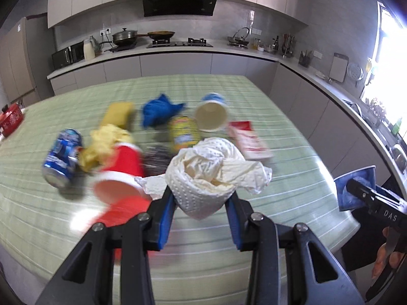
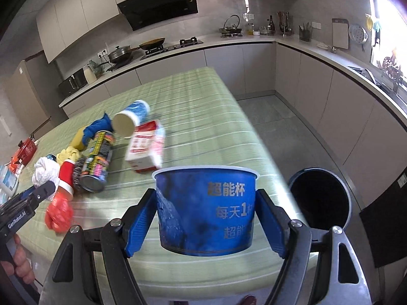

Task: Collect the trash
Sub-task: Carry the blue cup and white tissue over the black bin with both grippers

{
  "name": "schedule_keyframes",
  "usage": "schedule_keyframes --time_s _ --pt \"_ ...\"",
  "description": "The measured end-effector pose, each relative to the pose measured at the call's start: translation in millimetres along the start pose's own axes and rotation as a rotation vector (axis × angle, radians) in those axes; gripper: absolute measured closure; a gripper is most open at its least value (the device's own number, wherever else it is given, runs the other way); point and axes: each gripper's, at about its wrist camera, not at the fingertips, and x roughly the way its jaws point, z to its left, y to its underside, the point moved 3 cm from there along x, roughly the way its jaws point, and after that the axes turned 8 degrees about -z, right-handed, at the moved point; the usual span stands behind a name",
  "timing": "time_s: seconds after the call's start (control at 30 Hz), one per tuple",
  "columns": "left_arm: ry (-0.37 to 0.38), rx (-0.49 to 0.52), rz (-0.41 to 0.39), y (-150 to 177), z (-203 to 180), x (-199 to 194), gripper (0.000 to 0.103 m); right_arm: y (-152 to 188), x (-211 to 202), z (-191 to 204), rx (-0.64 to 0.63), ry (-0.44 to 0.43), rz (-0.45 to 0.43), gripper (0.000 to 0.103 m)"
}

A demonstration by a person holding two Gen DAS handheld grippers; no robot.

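Observation:
My left gripper (image 1: 201, 200) is shut on a crumpled white paper towel (image 1: 213, 175) and holds it above the green striped table (image 1: 178, 89). My right gripper (image 2: 206, 211) is shut on a blue paper bowl (image 2: 206, 208) at the table's right edge; the bowl also shows in the left wrist view (image 1: 356, 188). A black trash bin (image 2: 320, 200) stands open on the floor right of the table. On the table lie a blue can (image 1: 63, 157), a red cup (image 1: 122, 175), yellow paper (image 1: 106, 142), a blue cloth (image 1: 160, 111), a yellow can (image 1: 184, 132), a paper cup (image 1: 211, 114) and a red-white carton (image 1: 249, 139).
A red crumpled bag (image 2: 58, 213) lies near the table's front edge, a steel scourer (image 2: 77, 175) beside the can. A red box (image 1: 10, 119) sits at the far left. Kitchen counters (image 1: 178, 50) run along the back and right. Grey floor lies between table and counters.

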Motion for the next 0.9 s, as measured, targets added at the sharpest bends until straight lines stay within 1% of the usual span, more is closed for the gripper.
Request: schedule_keyframes --time_s 0.1,0.17,0.27,0.33,0.4,0.47,0.57,0.63,0.7,0.9 --pt "0.005 -0.012 0.008 -1 -34 7 0.063 -7 -4 -48 0.003 -0.002 -0.001 0.024" --pt "0.023 -0.015 0.017 -2 -59 13 0.063 -11 -6 -77 0.014 0.01 -0.001 0.024" --pt "0.061 0.013 0.027 -4 -96 25 0.063 -16 -8 -120 0.049 0.037 0.0 0.024" --pt "0.107 0.04 0.033 -4 -121 33 0.063 -19 -8 -144 0.076 0.062 -0.002 0.024" --pt "0.166 0.068 0.033 -3 -146 42 0.063 -19 -8 -164 0.092 0.097 -0.006 0.024" --pt "0.208 0.104 0.039 -2 -174 51 0.063 -17 -9 -186 0.111 0.137 -0.007 0.024" --pt "0.263 0.129 0.068 1 -212 60 0.063 -11 -6 -219 0.125 0.178 0.023 0.024" --pt "0.274 0.148 0.08 3 -233 66 0.063 -7 0 -239 0.138 0.19 0.041 0.024" --pt "0.276 0.158 0.096 6 -253 76 0.063 -1 12 -261 0.159 0.183 0.068 0.024" --pt "0.235 0.125 0.161 28 -314 112 0.063 13 68 -302 0.099 0.11 0.178 0.024"
